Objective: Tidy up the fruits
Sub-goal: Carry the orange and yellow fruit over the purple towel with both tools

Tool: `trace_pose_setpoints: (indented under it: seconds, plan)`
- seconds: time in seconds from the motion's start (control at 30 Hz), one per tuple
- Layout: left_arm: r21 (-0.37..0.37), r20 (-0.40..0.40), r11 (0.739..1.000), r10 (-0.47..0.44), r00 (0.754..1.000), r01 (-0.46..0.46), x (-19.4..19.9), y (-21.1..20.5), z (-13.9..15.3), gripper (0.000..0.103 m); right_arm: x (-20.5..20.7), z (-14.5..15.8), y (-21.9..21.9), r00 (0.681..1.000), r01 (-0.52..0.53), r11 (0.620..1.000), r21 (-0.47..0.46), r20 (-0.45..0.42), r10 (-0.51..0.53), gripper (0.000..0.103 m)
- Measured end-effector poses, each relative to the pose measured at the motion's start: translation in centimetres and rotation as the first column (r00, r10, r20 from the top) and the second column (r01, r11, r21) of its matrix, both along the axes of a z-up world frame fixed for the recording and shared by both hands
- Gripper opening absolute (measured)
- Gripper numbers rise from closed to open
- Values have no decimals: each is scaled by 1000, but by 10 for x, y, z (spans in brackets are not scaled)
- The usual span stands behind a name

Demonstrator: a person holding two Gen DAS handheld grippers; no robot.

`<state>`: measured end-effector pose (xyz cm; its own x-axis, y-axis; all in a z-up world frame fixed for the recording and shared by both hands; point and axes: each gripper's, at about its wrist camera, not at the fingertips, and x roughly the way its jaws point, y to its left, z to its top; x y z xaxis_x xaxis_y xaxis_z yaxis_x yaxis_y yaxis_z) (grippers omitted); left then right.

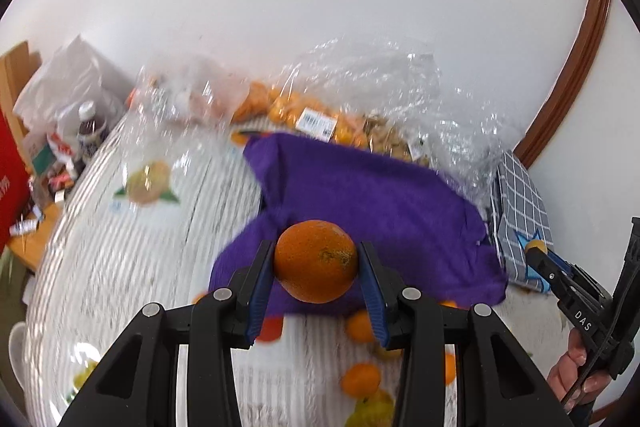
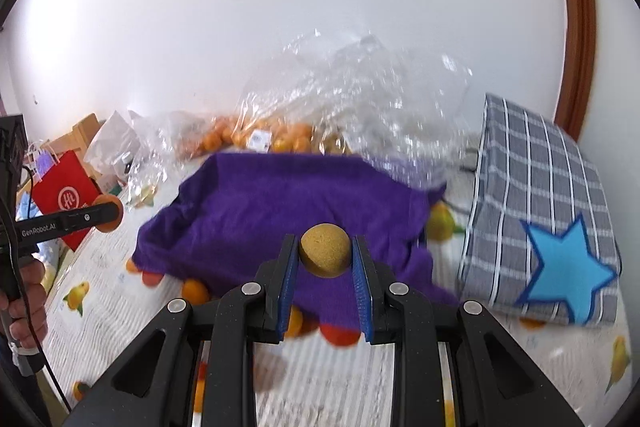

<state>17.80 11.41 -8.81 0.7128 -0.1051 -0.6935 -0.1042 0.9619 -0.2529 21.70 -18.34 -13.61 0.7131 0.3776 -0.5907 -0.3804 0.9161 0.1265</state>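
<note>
My left gripper is shut on an orange, held up above a purple cloth spread over the bed. In the right wrist view my right gripper is shut on a small round brownish-yellow fruit, also above the purple cloth. Each gripper shows in the other's view: the right gripper with its yellow fruit at the right edge, the left gripper with the orange at the left. Several loose oranges lie on the striped sheet below the cloth's near edge.
Clear plastic bags holding oranges and brown fruit lie behind the cloth by the white wall. A grey checked pillow with a blue star sits at the right. A red paper bag, a bottle and clutter stand at the left.
</note>
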Motion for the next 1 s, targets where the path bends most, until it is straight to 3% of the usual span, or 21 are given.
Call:
trace_pose_setpoints:
  seconds: [0.43,0.77,1.0]
  plan:
    - [10,-22,998,-67,998,67,86,-29,-5,39,79,-14,16,999,37,999,7,-34,-37,27]
    - [-13,-98,998,-67,993,66,141,-29,-49,39,132,-44,16,991,82,997,7,-109,-81,27]
    - [24,-178,997,-68,982,73,154,-30,-81,39,148,-69,25,982,70,997,-23,-176,-73,27]
